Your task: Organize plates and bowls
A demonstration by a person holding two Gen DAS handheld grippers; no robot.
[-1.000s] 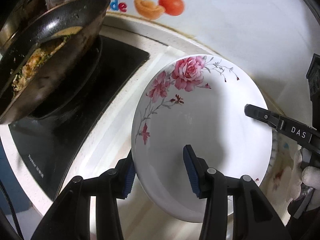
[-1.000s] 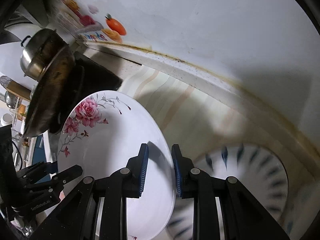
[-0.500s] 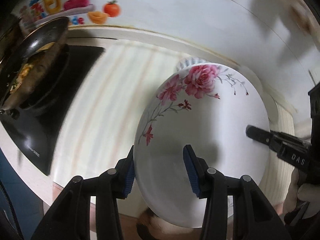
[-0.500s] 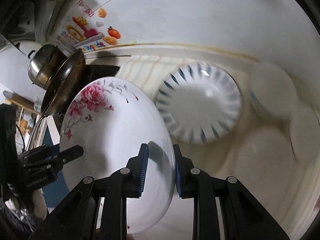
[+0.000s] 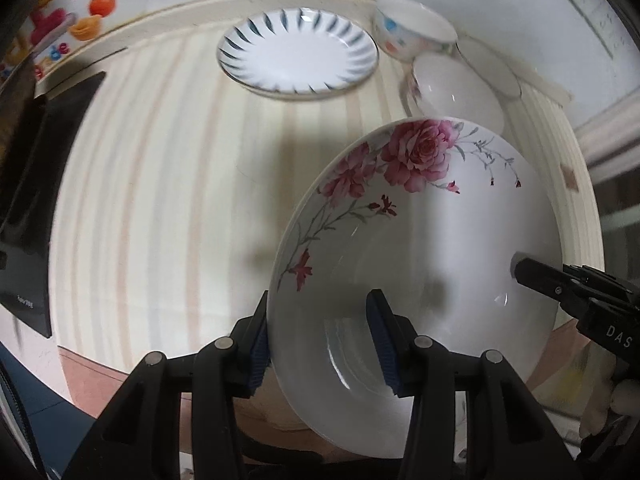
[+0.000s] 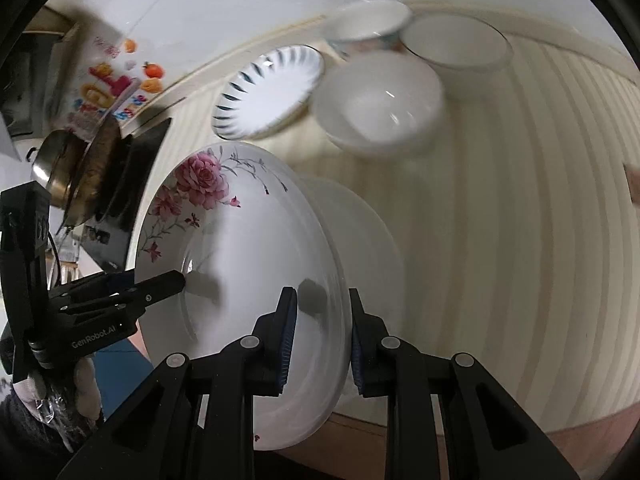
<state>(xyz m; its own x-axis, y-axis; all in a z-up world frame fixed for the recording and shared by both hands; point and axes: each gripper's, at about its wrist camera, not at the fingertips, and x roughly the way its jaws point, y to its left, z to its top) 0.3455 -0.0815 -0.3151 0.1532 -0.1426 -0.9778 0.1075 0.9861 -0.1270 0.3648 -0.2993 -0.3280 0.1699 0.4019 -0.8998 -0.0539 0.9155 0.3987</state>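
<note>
Both tongs are clenched on one dish. Left gripper (image 5: 322, 344) has its blue pads either side of the rose plate (image 5: 420, 248), pinching the rim at the plate's seven o'clock edge; right gripper (image 6: 320, 340) pinches the opposite edge, its finger entering the left wrist view at three o'clock. The plate is held tilted above the striped countertop (image 5: 168, 184), roses at its twelve o'clock side, and I cannot tell whether its lower edge touches anything.

Sweeping the left wrist view from nine o'clock: a black cooktop (image 5: 36, 184) lies at the counter's edge, with a colourful wall sticker (image 5: 80, 16) at ten o'clock. At twelve o'clock sits a blue-striped plate (image 5: 298, 54), flat on the counter near the wall. At one o'clock stand three bowls close together: a patterned bowl (image 5: 412, 28) by the wall, a white bowl (image 5: 456, 92) just past the rose plate's top rim, and a third bowl (image 5: 488, 66) partly hidden beside them.

In the right wrist view, the left gripper (image 6: 160, 284) appears at eight o'clock, held in a gloved hand (image 6: 60, 384). A steel pot (image 6: 48, 160) and a dark pan (image 6: 100, 160) sit at nine o'clock. Bowls at one o'clock are blurred.
</note>
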